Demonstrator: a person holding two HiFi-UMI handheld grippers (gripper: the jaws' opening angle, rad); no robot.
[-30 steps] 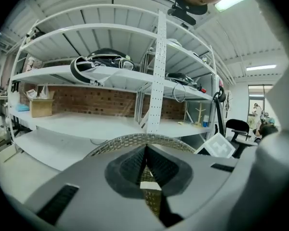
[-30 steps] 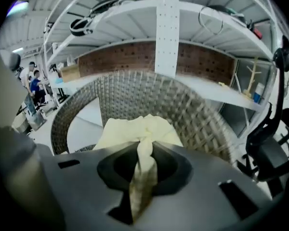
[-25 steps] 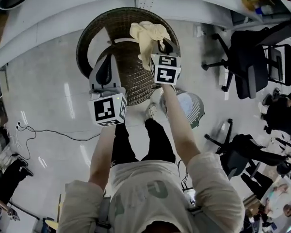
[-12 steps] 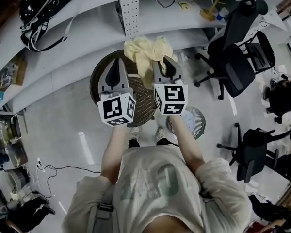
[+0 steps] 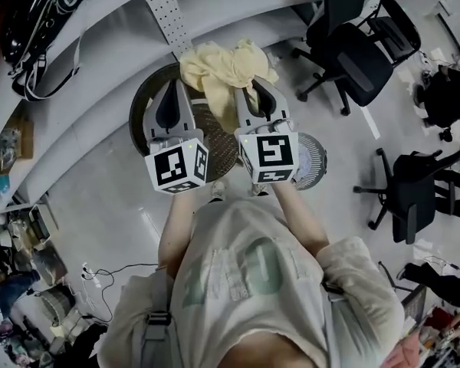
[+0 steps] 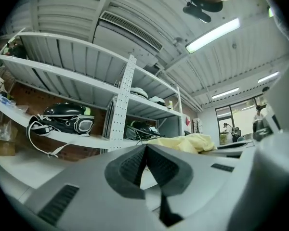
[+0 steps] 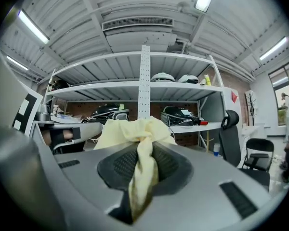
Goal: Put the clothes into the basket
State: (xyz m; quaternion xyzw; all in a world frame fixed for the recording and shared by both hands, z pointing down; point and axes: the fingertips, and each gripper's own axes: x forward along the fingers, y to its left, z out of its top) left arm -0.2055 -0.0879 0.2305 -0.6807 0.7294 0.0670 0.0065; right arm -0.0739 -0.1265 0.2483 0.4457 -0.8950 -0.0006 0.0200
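Shelving [image 7: 143, 85] backs the right gripper [image 7: 143, 160], clamped on a bunched fold of the limp, light yellow garment [image 5: 218, 67], which probably drapes and snags easily, while the left gripper [image 6: 145, 150] beside it has its jaws together and empty, the basket [image 5: 136, 110] beneath both.

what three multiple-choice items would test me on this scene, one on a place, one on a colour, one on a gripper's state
1. Where does the basket stand? A on a shelf; B on the floor; C on a chair
2. What colour is the cloth? A pale yellow; B dark blue; C red
3. What state is the right gripper in? A open and empty; B shut on the cloth; C shut on the basket's rim

Answers: 1 B, the head view shows it down on the floor. 2 A, it looks pale yellow in every view. 3 B, the right gripper view shows the fabric pinched in it.
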